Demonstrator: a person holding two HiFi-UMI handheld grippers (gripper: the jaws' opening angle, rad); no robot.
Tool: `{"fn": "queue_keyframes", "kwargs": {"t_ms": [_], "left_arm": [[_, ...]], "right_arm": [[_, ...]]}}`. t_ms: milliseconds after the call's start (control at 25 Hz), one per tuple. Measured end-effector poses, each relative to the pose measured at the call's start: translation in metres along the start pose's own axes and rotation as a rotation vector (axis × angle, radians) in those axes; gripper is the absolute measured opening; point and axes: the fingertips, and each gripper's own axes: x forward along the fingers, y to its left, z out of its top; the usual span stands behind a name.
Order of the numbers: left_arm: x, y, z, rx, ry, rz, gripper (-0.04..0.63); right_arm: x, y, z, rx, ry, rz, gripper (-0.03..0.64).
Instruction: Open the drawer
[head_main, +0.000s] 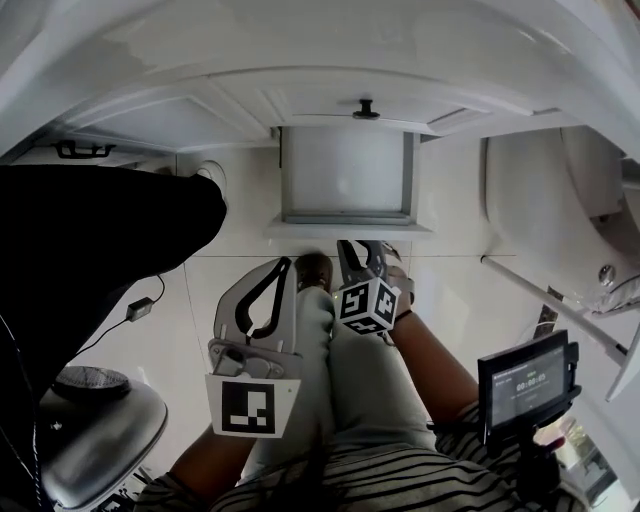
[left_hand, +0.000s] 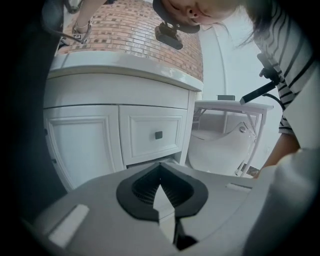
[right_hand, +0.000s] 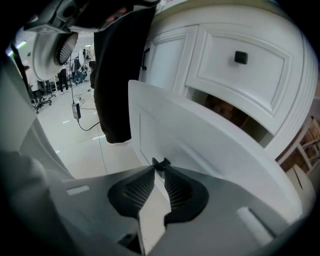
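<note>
The white cabinet's lower drawer stands pulled out toward me, its inside bare. In the right gripper view its white front fills the middle, and the small black knob sits pinched between my right gripper's tips. Seen from the head view, that right gripper meets the drawer's front edge. Above it is a shut drawer with a black knob. My left gripper hangs back to the left, shut on nothing, pointing at the cabinet.
A black garment hangs at the left, with a round grey stool seat below it. A cable and plug lie on the tiled floor. A white curved fixture stands at the right. A small screen device sits by my right arm.
</note>
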Motion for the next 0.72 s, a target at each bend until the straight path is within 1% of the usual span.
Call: {"fn": "queue_keyframes", "kwargs": {"t_ms": [40,120,200,320,440,520,600,720], "left_arm": [[-0.007,-0.002,0.0,0.007,0.001,-0.002,0.015],[-0.015,-0.004,-0.002,-0.003,0.001,0.005,0.015],[-0.018,-0.007,-0.005,-0.016,0.002,0.009,0.014],[-0.024,-0.01,-0.009,-0.012,0.011,0.007,0.015],[-0.035,-0.01,-0.006,-0.013,0.022,0.019,0.015],[-0.049,-0.01,0.003,-0.017,0.029,0.038,0.015],[-0.069,-0.011,0.021,-0.045,0.023,0.066,0.014],[-0.112,-0.025,0.061,-0.068,0.001,0.083,0.015]], "right_arm": [[-0.007,0.007,-0.002,0.003,0.002,-0.003,0.061],[-0.014,0.013,-0.005,0.019,0.011,-0.008,0.06],[-0.014,0.011,-0.004,0.034,0.021,-0.01,0.06],[-0.011,0.01,-0.004,0.039,0.032,-0.019,0.062],[-0.021,0.005,-0.009,0.093,0.05,-0.079,0.075],[-0.048,-0.001,-0.003,0.17,0.021,-0.114,0.075],[-0.093,0.0,0.015,0.223,-0.033,-0.101,0.075],[-0.192,0.007,0.068,0.204,-0.147,-0.047,0.072]]}}
